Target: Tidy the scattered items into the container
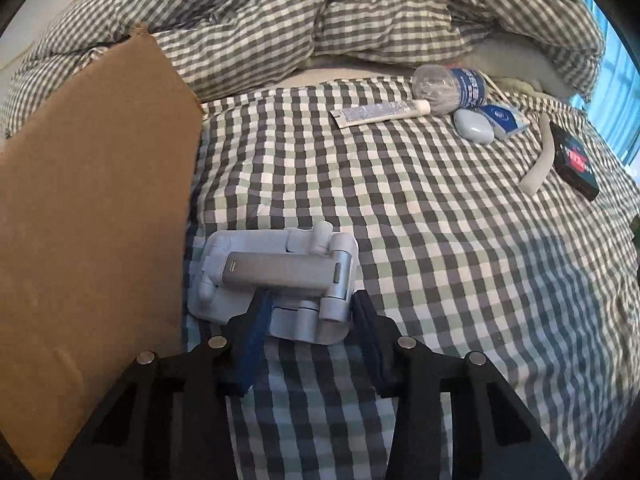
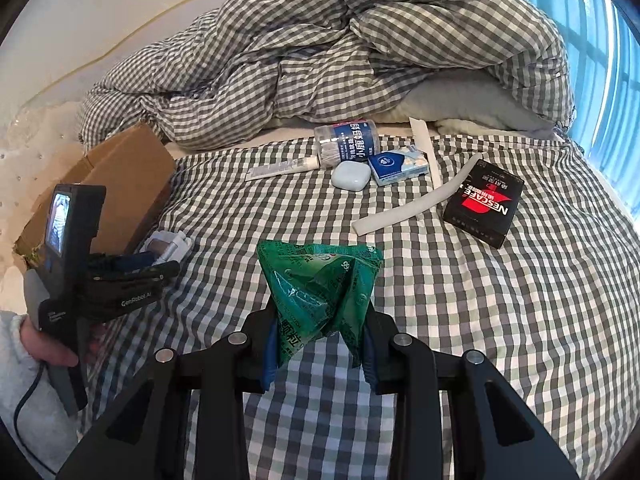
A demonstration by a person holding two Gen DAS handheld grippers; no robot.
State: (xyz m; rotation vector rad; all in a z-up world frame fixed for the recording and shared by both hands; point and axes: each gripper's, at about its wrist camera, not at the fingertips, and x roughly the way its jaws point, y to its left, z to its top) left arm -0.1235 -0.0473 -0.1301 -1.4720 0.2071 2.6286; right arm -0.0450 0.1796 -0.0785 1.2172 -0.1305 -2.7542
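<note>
The person's left hand [image 2: 44, 344], in a pale fleecy sleeve, grips the handle of the left tool [image 1: 310, 308] and tips it steeply down toward the bed [image 1: 440, 280], which has a grey-and-white checked sheet. The tool sits just right of the brown cardboard box [image 1: 92, 200]. The box stands at the bed's left edge, and neither view shows what is inside it.

The white and grey folding phone stand [image 1: 280, 268] lies on the sheet against the box's right wall. The left tool is clenched on the stand's near right part. One blue pad reaches under the grey bar and the other presses the stand's right edge.

Farther right of the box, the right tool [image 2: 320, 336] angles down over the sheet. It is clamped on a crumpled green foil packet [image 2: 320, 280], which is lifted clear of the bed.

Well to the right of the box and beyond it, a cluster of things lies on the sheet:
- a white squeeze tube [image 2: 280, 168]
- a clear plastic jar with a blue label [image 2: 348, 144]
- a pale blue oval case [image 2: 350, 176]
- a blue tissue pack [image 2: 400, 164]
- a white curved strip [image 2: 416, 200]
- farthest from the box, a black Nescafe carton [image 2: 484, 208]

A rumpled checked duvet [image 2: 320, 60] is heaped behind them.
</note>
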